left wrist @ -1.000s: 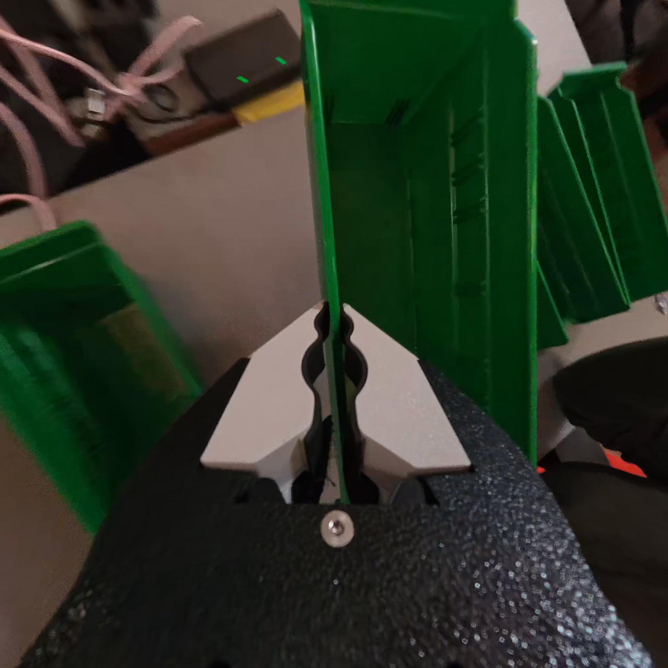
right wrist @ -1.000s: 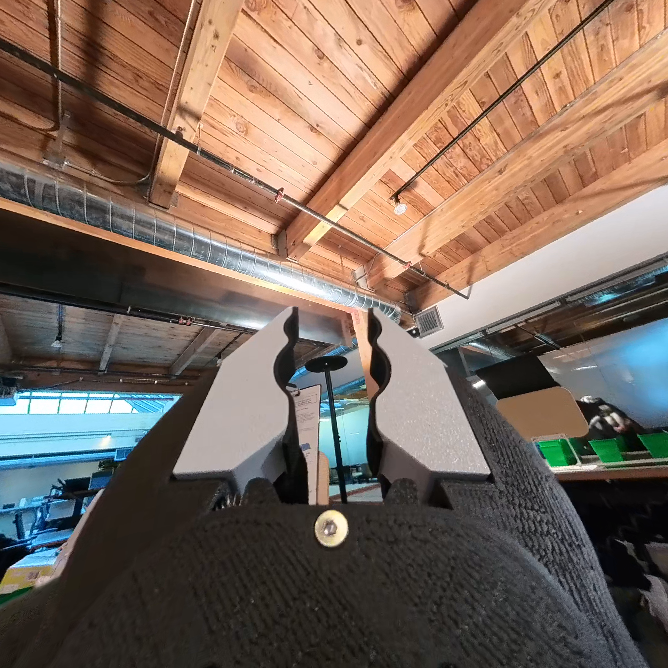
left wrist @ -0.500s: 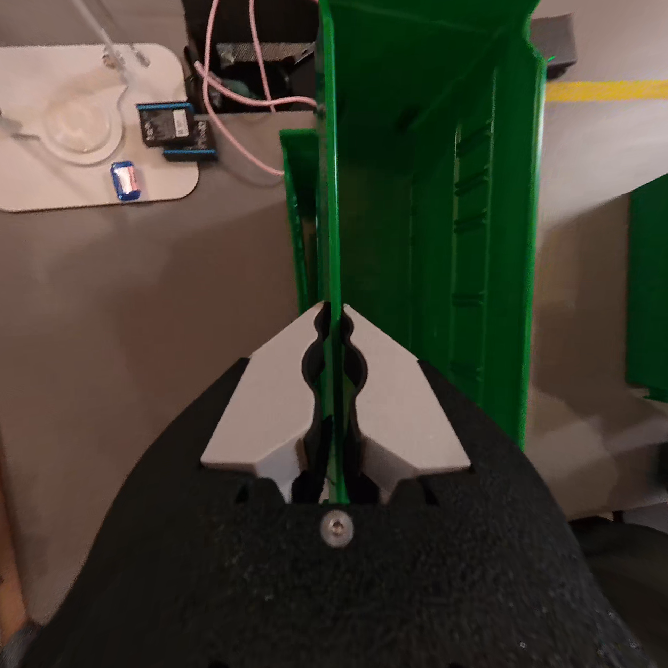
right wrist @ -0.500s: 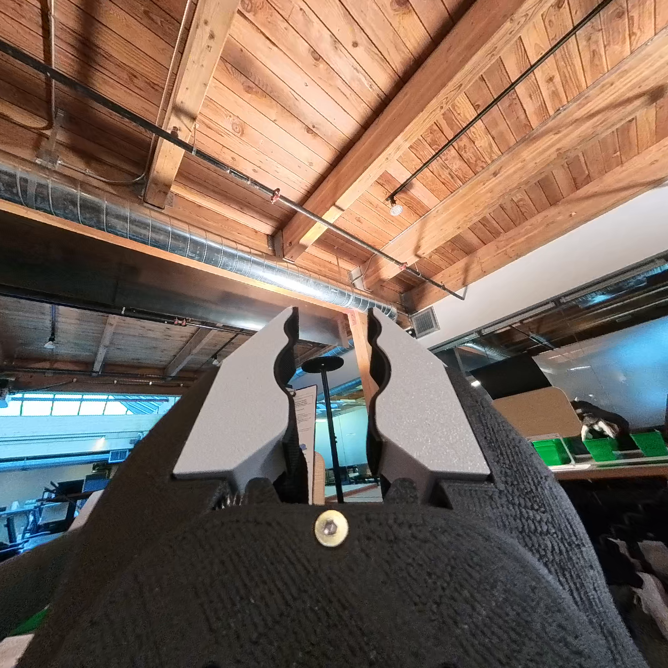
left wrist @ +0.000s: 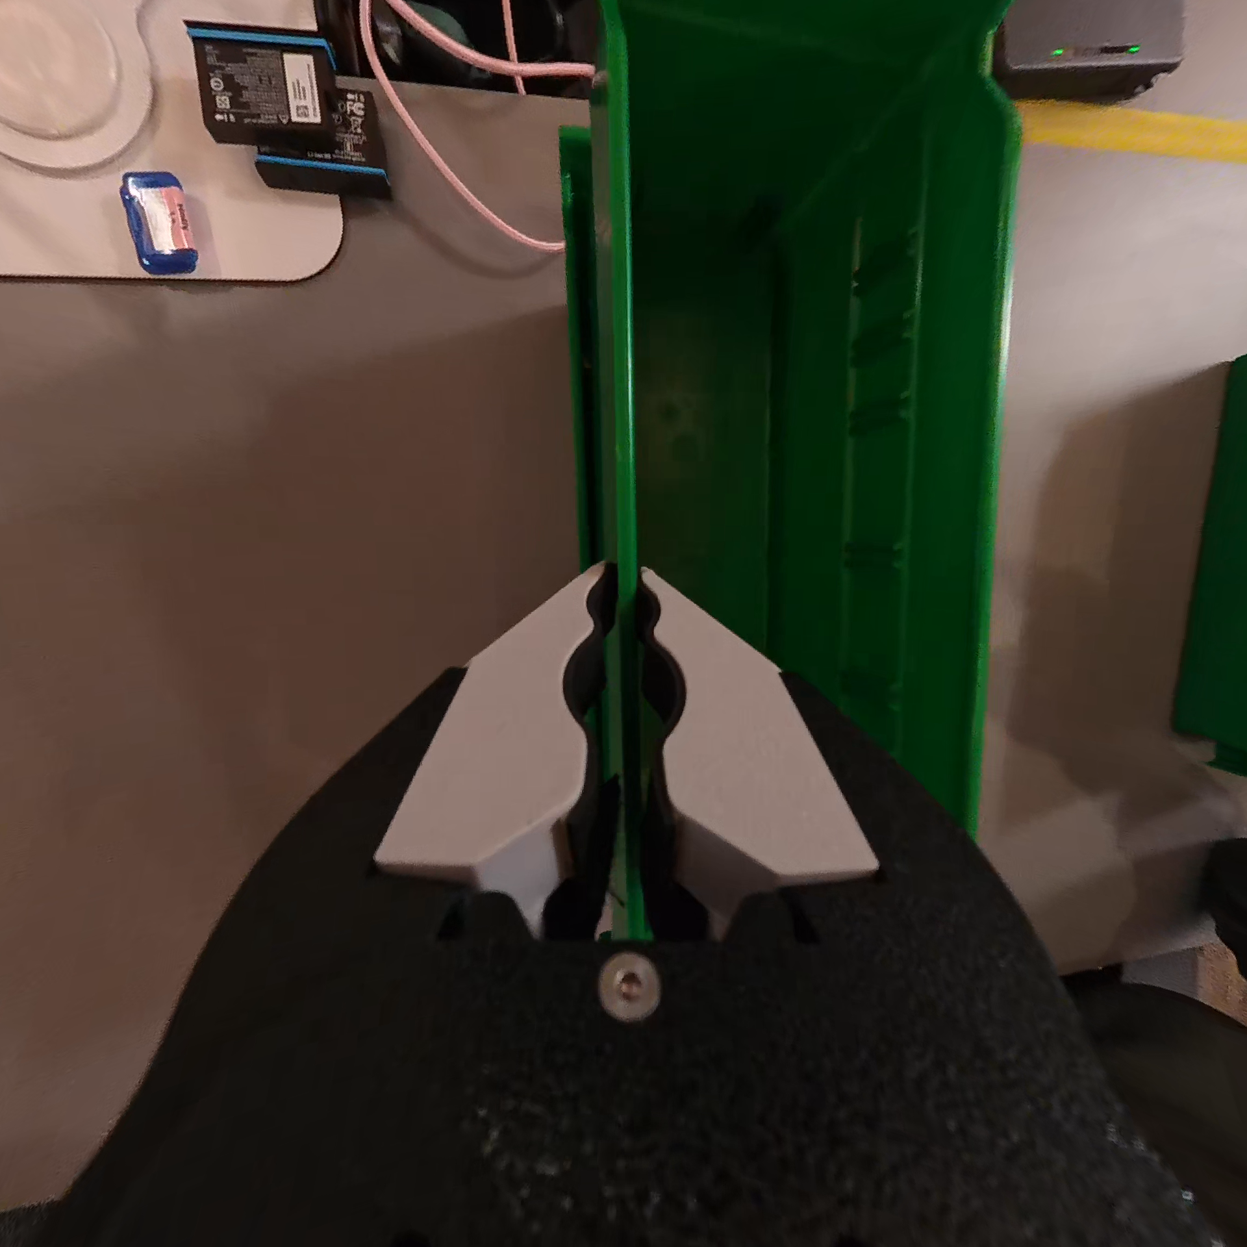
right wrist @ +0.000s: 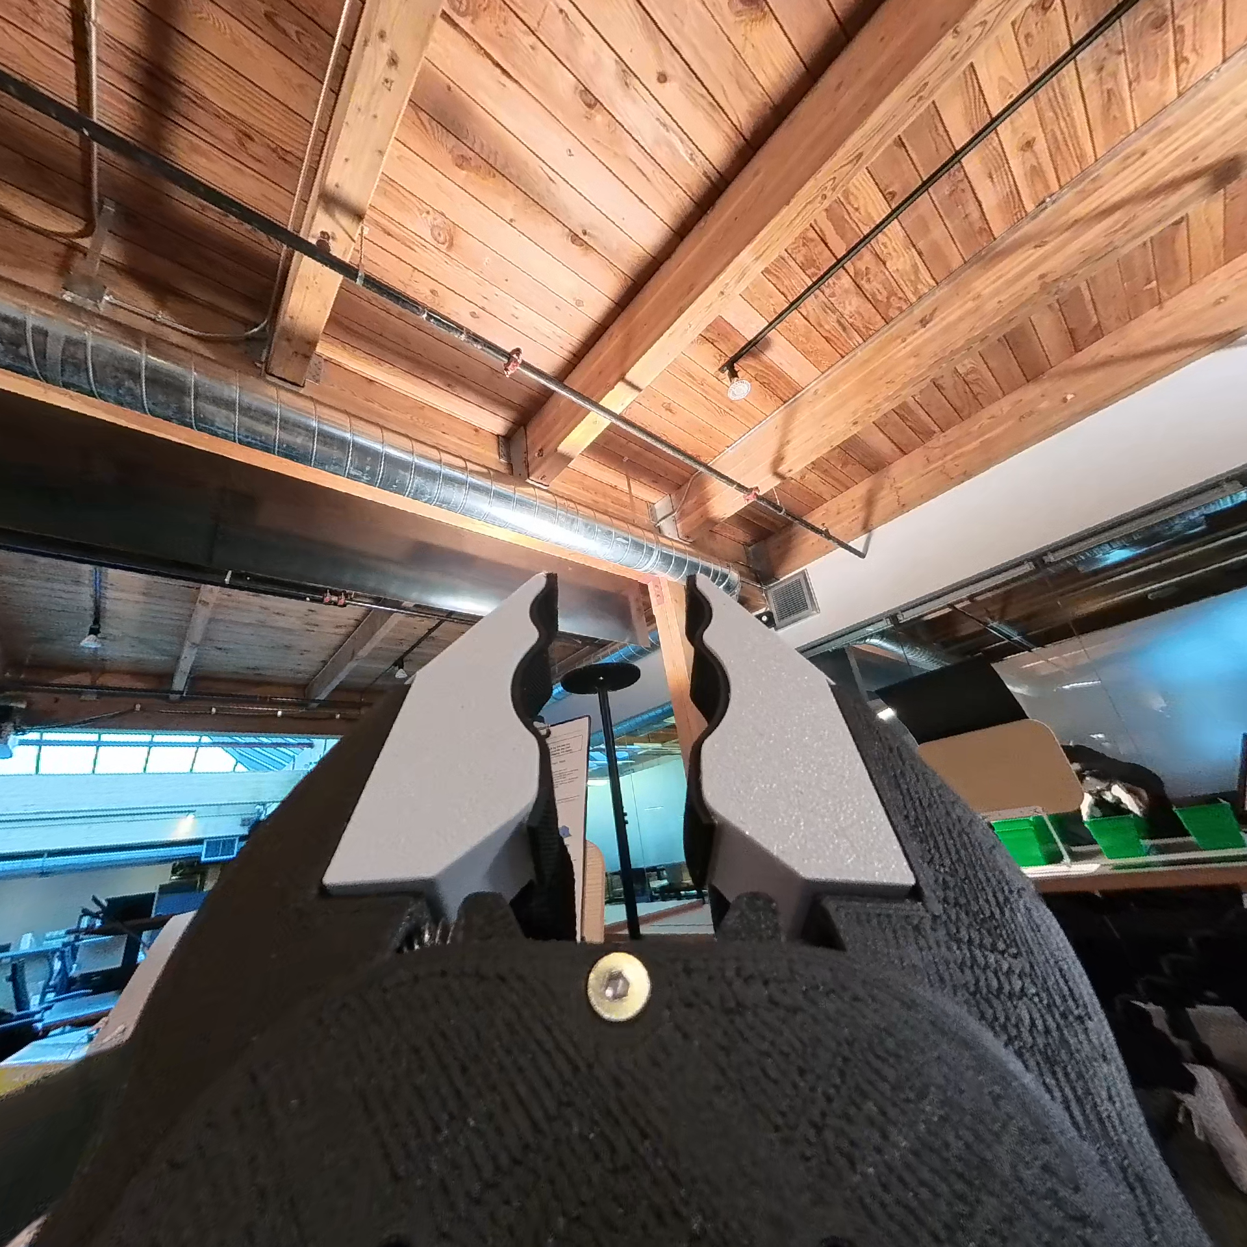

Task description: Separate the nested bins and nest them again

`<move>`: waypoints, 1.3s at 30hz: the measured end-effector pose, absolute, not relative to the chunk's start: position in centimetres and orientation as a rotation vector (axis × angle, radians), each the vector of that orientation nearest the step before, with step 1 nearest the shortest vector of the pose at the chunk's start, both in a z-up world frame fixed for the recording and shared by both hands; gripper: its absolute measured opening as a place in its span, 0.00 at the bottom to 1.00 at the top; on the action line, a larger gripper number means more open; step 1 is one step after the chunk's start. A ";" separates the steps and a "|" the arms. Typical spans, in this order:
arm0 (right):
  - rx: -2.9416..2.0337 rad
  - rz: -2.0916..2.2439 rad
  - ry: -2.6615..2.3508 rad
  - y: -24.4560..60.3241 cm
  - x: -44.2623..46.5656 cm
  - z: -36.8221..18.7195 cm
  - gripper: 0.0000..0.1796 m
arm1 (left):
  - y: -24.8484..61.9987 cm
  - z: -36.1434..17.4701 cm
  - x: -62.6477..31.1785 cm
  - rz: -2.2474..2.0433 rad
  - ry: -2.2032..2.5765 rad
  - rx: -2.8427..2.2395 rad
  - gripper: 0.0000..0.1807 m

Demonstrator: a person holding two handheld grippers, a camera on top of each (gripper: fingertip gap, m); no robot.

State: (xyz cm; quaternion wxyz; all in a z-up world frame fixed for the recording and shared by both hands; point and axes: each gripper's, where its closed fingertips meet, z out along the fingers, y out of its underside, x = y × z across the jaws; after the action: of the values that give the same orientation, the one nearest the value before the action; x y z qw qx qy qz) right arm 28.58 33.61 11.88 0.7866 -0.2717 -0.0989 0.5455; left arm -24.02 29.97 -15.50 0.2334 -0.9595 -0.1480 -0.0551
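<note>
My left gripper [left wrist: 626, 573] is shut on the thin side wall of a green plastic bin [left wrist: 796, 378], which I see from the rim into its inside. The edge of a second green bin [left wrist: 575, 324] shows just left of and behind the held wall; I cannot tell whether the two touch. Part of another green bin [left wrist: 1218, 560] shows at the right edge. My right gripper [right wrist: 619, 587] is open and empty, pointing up at a wooden ceiling, with no task bin near it.
The grey table [left wrist: 270, 506] lies under the bins. At its far left are a white mat [left wrist: 61, 229], a small blue case [left wrist: 162, 221], black battery packs [left wrist: 270, 88] and a pink cable [left wrist: 432, 169]. Green bins [right wrist: 1120, 833] stand on a distant shelf in the right wrist view.
The left gripper swung with the held bin from facing several bins at the right to pointing down over the table and moved closer. The right gripper barely moved.
</note>
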 end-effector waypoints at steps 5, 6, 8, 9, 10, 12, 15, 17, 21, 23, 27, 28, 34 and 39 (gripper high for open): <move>-0.587 1.176 -0.213 33.7 28.5 11.8 0.21 | 30.3 -15.9 -24.0 -0.182 -0.418 -2.612 0.01; -0.587 1.175 -0.213 33.7 28.5 11.8 0.21 | 30.3 -16.0 -24.1 -0.178 -0.421 -2.614 0.01; -0.592 1.174 -0.214 33.8 28.4 11.8 0.21 | 30.2 -16.1 -24.3 -0.150 -0.416 -2.618 0.01; -0.596 1.174 -0.215 33.9 28.3 11.8 0.20 | 30.3 -16.2 -24.3 -0.144 -0.411 -2.617 0.01; -0.599 1.175 -0.217 33.9 28.2 11.7 0.21 | 30.4 -16.2 -24.2 -0.157 -0.412 -2.612 0.01; -0.602 1.181 -0.222 34.0 28.0 11.7 0.20 | 30.6 -16.2 -23.9 -0.210 -0.420 -2.592 0.01; -0.604 1.181 -0.226 34.0 27.8 11.7 0.20 | 30.8 -16.5 -23.6 -0.253 -0.434 -2.579 0.01; -0.603 1.179 -0.227 33.9 27.7 11.7 0.20 | 30.8 -16.9 -23.7 -0.249 -0.446 -2.580 0.01; -0.603 1.181 -0.223 34.1 27.9 11.7 0.20 | 31.1 -16.6 -23.5 -0.303 -0.484 -2.516 0.16; -0.605 1.181 -0.219 34.2 28.0 11.6 0.20 | 31.3 -15.8 -23.5 -0.287 -0.460 -2.457 0.35; -0.605 1.183 -0.208 34.4 28.3 11.6 0.20 | 30.9 -13.6 -22.3 -0.243 -0.302 -2.364 0.42; -0.604 1.183 -0.206 34.5 28.4 11.6 0.20 | 30.7 -13.2 -21.7 -0.246 -0.258 -2.349 0.43; -0.603 1.177 -0.200 34.6 28.6 11.6 0.20 | 28.2 -11.4 -15.9 -0.359 -0.061 -2.201 0.51; -0.600 1.178 -0.193 34.8 28.8 11.5 0.20 | 25.9 -13.0 -13.5 -0.238 -0.079 -2.098 0.46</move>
State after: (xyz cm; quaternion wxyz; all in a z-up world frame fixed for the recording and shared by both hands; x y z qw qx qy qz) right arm 28.82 34.76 11.53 0.7851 -0.2782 -0.0894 0.5462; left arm -13.46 25.94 -13.00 0.4918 -0.8646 -0.0325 -0.0980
